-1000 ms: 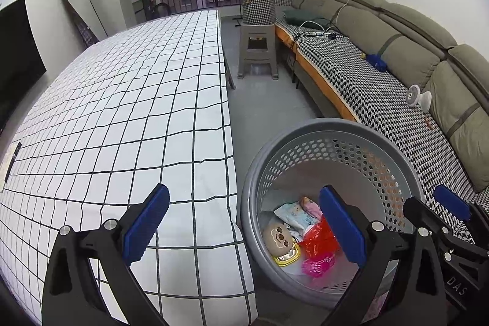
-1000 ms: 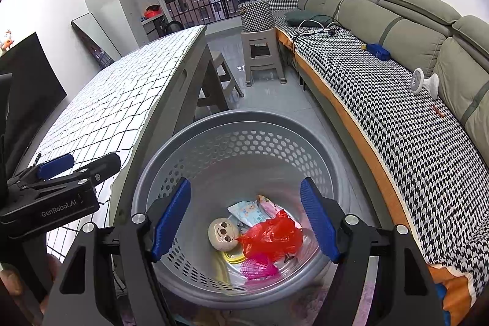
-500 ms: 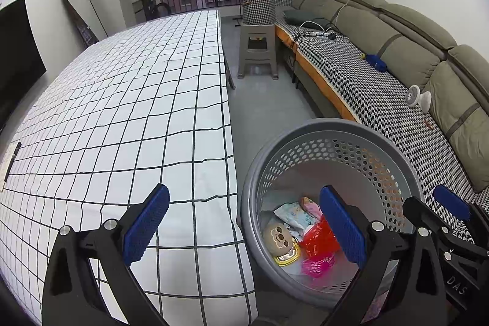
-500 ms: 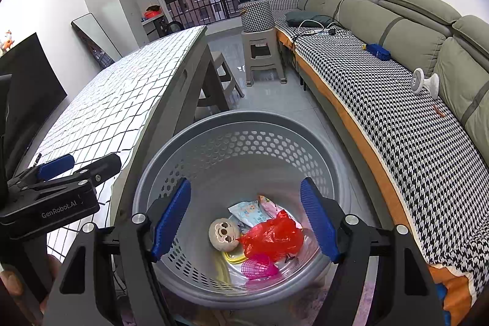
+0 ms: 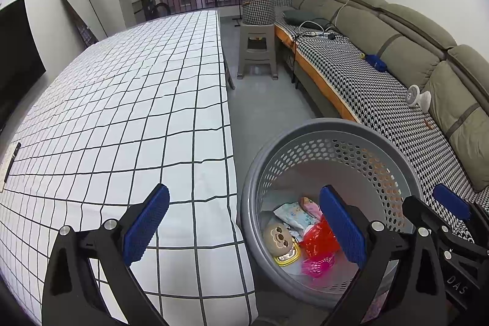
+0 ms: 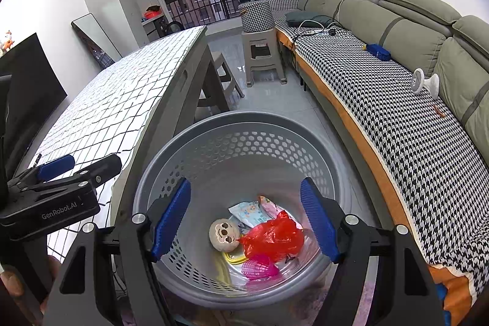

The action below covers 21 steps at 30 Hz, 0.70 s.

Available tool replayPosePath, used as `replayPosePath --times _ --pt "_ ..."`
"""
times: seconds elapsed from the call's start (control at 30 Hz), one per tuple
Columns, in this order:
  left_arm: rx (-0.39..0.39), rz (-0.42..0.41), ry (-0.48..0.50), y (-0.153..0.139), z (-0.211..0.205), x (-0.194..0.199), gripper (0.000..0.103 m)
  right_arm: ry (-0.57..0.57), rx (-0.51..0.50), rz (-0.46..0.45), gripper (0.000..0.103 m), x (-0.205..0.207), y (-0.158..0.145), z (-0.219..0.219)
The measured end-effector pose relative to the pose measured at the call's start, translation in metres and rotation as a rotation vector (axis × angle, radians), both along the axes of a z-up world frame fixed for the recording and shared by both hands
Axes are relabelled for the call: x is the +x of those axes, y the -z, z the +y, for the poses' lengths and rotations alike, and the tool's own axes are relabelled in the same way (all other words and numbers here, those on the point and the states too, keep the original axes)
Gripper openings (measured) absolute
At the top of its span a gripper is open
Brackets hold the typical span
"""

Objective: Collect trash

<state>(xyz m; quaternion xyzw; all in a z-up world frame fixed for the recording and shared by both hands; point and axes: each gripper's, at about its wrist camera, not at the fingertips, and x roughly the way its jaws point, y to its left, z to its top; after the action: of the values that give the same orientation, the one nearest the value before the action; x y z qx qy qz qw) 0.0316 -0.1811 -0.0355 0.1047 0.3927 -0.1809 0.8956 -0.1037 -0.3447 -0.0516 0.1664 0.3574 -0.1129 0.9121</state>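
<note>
A grey perforated basket (image 6: 244,127) stands on the floor beside the table; it also shows in the left wrist view (image 5: 324,127). Inside lie a red plastic bag (image 6: 272,237), a round tan toy face (image 6: 224,234), a pink mesh piece (image 6: 259,265) and light printed packets (image 6: 249,211). My right gripper (image 6: 244,219) is open and empty, held above the basket's mouth. My left gripper (image 5: 244,226) is open and empty, over the table's near corner and the basket's left rim. The left gripper's body shows in the right wrist view (image 6: 52,197).
A long table with a white black-grid cloth (image 5: 122,112) fills the left. A sofa with a houndstooth cover (image 5: 382,87) runs along the right, with a small white fan (image 5: 417,97) on it. A grey stool (image 5: 256,51) stands in the aisle beyond.
</note>
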Motion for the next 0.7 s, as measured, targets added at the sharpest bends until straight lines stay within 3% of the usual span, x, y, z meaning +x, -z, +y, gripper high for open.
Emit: replayPosePath --times 0.7 --pt "-0.001 0.001 0.0 -0.0003 0.0009 0.0003 0.097 -0.002 0.0 -0.002 0.071 0.0029 -0.0009 0.0035"
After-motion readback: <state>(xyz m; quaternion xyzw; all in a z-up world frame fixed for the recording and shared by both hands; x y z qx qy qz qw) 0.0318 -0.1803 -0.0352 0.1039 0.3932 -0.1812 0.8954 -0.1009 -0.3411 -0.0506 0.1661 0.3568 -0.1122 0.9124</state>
